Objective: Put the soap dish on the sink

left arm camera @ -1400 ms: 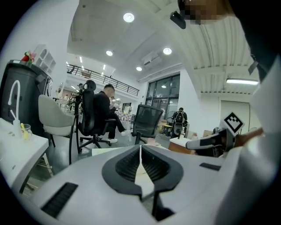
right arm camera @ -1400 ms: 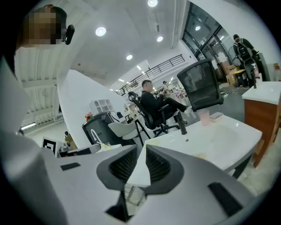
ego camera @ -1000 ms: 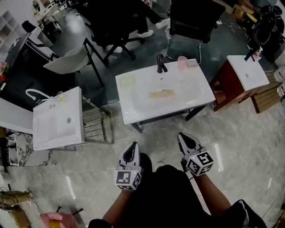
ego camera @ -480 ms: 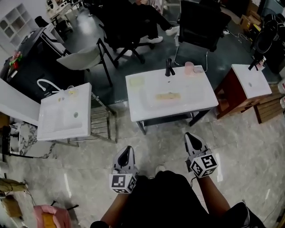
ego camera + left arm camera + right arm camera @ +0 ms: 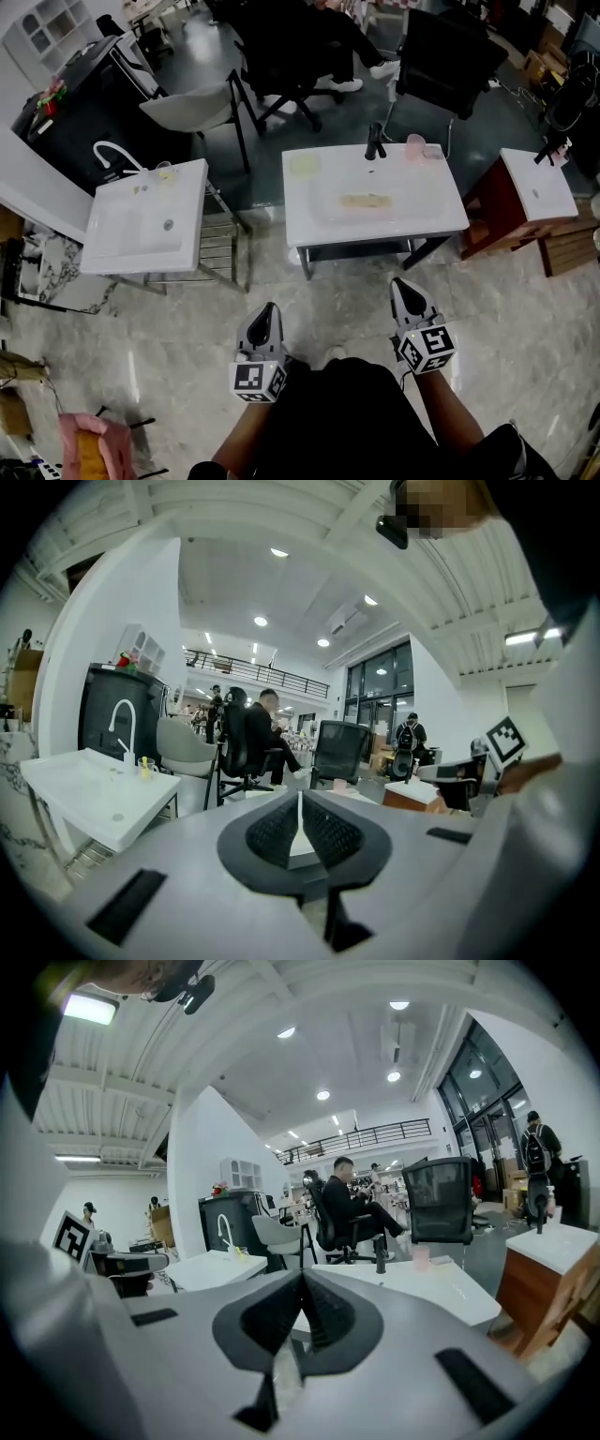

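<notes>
A white sink (image 5: pixel 441 217) stands ahead of me, with a black faucet (image 5: pixel 375 141) and a pink cup (image 5: pixel 414 145) at its back. A pale square dish (image 5: pixel 305 166) rests on its back left corner. A tan oblong thing (image 5: pixel 366 200) lies in the basin. My left gripper (image 5: pixel 266 311) and right gripper (image 5: pixel 402 286) hover over the floor well short of the sink, both shut and empty. The left gripper view shows its jaws (image 5: pixel 300 803) pressed together. In the right gripper view the jaws (image 5: pixel 302 1288) are also together, with the sink (image 5: pixel 441 1293) beyond them.
A second white sink (image 5: pixel 112 253) with a white faucet (image 5: pixel 108 155) stands at the left on a metal frame. A small basin on a wooden cabinet (image 5: pixel 487 220) stands at the right. A grey chair (image 5: pixel 192 108), a black office chair (image 5: pixel 450 47) and a seated person (image 5: pixel 319 28) are behind the sinks.
The head view has pulled back and swung left, so the sinks sit further right and look smaller. The left gripper has drifted left. Both grippers stay shut and empty.
</notes>
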The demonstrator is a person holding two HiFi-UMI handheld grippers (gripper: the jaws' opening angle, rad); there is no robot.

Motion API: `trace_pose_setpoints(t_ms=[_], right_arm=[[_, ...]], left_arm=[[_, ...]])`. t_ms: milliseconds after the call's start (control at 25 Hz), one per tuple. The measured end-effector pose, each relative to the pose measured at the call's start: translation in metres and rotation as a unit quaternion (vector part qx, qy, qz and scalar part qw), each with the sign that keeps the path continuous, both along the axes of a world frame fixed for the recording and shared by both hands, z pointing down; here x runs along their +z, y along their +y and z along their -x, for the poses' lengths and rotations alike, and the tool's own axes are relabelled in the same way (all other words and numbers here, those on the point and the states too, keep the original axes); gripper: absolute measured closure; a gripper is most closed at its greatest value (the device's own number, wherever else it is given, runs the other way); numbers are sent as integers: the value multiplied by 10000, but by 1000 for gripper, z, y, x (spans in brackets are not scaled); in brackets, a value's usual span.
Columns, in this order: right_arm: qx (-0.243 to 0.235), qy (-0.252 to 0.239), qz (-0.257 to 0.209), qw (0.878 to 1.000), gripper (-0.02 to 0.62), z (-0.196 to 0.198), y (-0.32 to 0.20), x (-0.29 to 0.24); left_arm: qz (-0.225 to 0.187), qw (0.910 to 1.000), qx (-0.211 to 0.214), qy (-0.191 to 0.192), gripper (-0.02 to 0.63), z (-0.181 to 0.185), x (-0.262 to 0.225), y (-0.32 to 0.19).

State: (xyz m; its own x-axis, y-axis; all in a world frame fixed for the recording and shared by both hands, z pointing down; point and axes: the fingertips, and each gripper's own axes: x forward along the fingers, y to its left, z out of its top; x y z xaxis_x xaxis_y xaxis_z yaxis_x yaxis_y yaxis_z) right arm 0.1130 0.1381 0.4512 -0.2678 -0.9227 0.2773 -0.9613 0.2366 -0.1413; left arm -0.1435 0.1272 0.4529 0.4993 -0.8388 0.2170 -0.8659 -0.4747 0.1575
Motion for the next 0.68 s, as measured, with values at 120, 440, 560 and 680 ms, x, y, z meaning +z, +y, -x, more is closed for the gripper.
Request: trace_pose_setpoints(t_ms=[120,440,560,680], right_arm=[[-3,17,-33,10000,597,-1,1,2],[137,-12,34,9999,597,-13,4,16],[167,3,51,9998,597,-20,3,17],[180,15,66,9998,597,-28,0,17]], left_arm=[[-16,10000,32,-33,589,-1,-1,-1],[-30,9998,161,-78,589,-15,-2,-7],[-22,9998,160,-70,589,-23,-2,-10],[-10,9999,141,-56,589,-31,-2,-12]])
